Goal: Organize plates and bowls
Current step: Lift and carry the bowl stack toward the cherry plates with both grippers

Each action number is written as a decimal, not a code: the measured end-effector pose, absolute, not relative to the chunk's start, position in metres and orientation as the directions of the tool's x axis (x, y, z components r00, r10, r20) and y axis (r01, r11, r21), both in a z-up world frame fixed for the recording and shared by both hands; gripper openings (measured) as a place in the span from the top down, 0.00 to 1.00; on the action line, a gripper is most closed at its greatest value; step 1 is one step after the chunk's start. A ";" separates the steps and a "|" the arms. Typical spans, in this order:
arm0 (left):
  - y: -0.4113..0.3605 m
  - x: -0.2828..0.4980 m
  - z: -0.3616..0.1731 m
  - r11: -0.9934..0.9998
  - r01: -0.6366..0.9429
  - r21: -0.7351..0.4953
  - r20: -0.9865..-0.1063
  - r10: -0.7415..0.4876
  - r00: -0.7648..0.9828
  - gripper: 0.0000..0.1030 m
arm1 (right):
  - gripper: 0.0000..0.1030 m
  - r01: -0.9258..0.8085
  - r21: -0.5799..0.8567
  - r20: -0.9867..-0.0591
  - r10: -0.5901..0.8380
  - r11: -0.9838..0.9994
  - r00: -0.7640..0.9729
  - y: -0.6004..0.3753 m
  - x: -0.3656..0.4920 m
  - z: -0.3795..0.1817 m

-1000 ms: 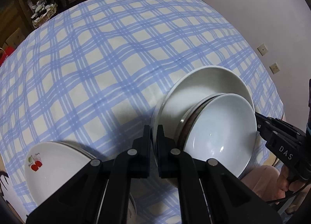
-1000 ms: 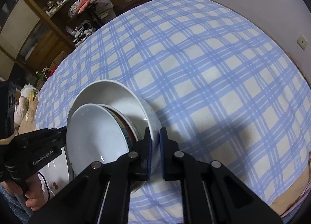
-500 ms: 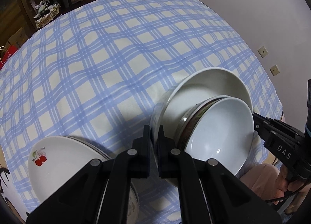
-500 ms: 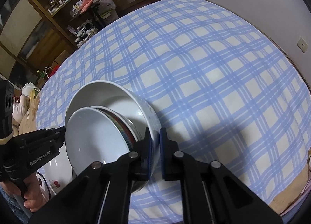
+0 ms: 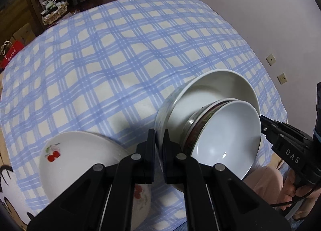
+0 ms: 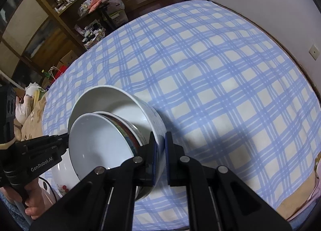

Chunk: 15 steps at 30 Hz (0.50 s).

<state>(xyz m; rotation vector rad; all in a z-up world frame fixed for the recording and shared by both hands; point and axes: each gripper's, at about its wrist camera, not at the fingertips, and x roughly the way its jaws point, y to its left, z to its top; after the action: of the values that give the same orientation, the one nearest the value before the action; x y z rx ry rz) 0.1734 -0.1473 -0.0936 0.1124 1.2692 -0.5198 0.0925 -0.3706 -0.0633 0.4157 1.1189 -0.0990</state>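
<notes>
A large white bowl (image 5: pixel 216 88) holds a nested stack: a bowl with a dark patterned band (image 5: pixel 197 124) and a plain white bowl (image 5: pixel 226 130) on top. My left gripper (image 5: pixel 159 140) is shut on the large bowl's rim on one side. My right gripper (image 6: pixel 159 144) is shut on the opposite rim (image 6: pixel 156 122). The stack is tilted and held above the blue checked tablecloth (image 5: pixel 112 66). A white plate with a cherry print (image 5: pixel 80 158) sits on another cherry-print dish at the lower left of the left wrist view; its edge shows in the right wrist view (image 6: pixel 62 178).
The checked cloth (image 6: pixel 220 82) covers the table. A white wall with sockets (image 5: pixel 280 78) is close on the right. Wooden shelves with clutter (image 6: pixel 66 16) and a basket (image 5: pixel 54 12) stand beyond the far edge.
Both grippers have lifted the bowl stack a little and carried it towards the cherry plate, which now sits closer and larger in the left wrist view. Both stay shut on the rim.
</notes>
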 end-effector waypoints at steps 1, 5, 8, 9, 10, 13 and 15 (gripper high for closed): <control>-0.144 0.173 -0.091 0.882 0.424 -0.206 -0.928 -0.313 0.200 0.94 | 0.91 0.275 0.273 -0.888 0.132 0.922 0.441 -0.368 0.093 -0.060; -0.128 0.169 -0.074 0.890 0.412 -0.194 -0.922 -0.309 0.234 0.94 | 0.91 0.263 0.285 -0.879 0.143 0.922 0.454 -0.359 0.094 -0.050; -0.113 0.167 -0.063 0.899 0.395 -0.191 -0.919 -0.305 0.250 0.93 | 0.91 0.248 0.295 -0.872 0.154 0.923 0.465 -0.349 0.095 -0.041; -0.108 0.165 -0.060 0.902 0.387 -0.189 -0.919 -0.302 0.255 0.93 | 0.91 0.240 0.299 -0.869 0.159 0.924 0.469 -0.345 0.096 -0.037; -0.104 0.165 -0.057 0.906 0.380 -0.185 -0.920 -0.296 0.258 0.93 | 0.91 0.233 0.306 -0.866 0.168 0.923 0.472 -0.340 0.097 -0.034; -0.087 0.159 -0.048 0.919 0.360 -0.162 -0.920 -0.272 0.280 0.93 | 0.91 0.200 0.303 -0.863 0.179 0.932 0.473 -0.322 0.099 -0.027; -0.072 0.156 -0.043 0.927 0.341 -0.157 -0.919 -0.263 0.292 0.93 | 0.92 0.180 0.305 -0.861 0.190 0.935 0.472 -0.312 0.100 -0.024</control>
<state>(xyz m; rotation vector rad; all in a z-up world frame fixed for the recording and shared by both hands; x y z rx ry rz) 0.1562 -0.0723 -0.0431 0.0738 1.2093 -0.4025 0.1001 -0.3121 -0.0242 0.3809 1.0870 0.0065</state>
